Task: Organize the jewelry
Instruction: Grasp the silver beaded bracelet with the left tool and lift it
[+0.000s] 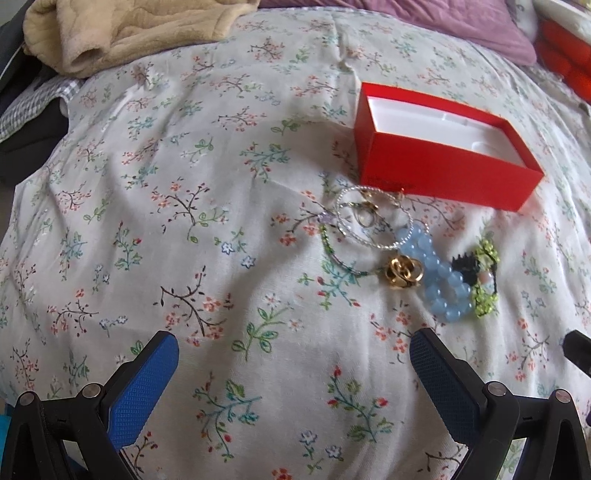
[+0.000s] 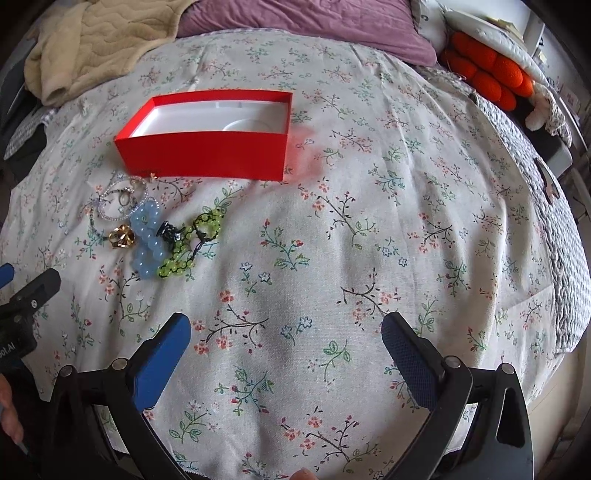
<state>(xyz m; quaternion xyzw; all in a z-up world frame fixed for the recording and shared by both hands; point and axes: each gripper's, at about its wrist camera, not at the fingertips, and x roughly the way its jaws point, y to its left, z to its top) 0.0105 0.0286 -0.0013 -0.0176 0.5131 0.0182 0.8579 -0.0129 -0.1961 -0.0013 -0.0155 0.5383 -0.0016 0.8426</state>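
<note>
An open red box with a white empty inside sits on the floral bedspread; it also shows in the right wrist view. In front of it lies a heap of jewelry: a silver crystal bracelet, a gold ring piece, a blue bead bracelet and a green and black bead bracelet. The heap shows in the right wrist view too, with the blue beads and green beads. My left gripper is open and empty, short of the heap. My right gripper is open and empty, right of the heap.
A beige blanket lies at the back left and a purple pillow at the back. Orange plush items sit at the back right. The bed's right edge drops off. The left gripper's body shows at the right view's left edge.
</note>
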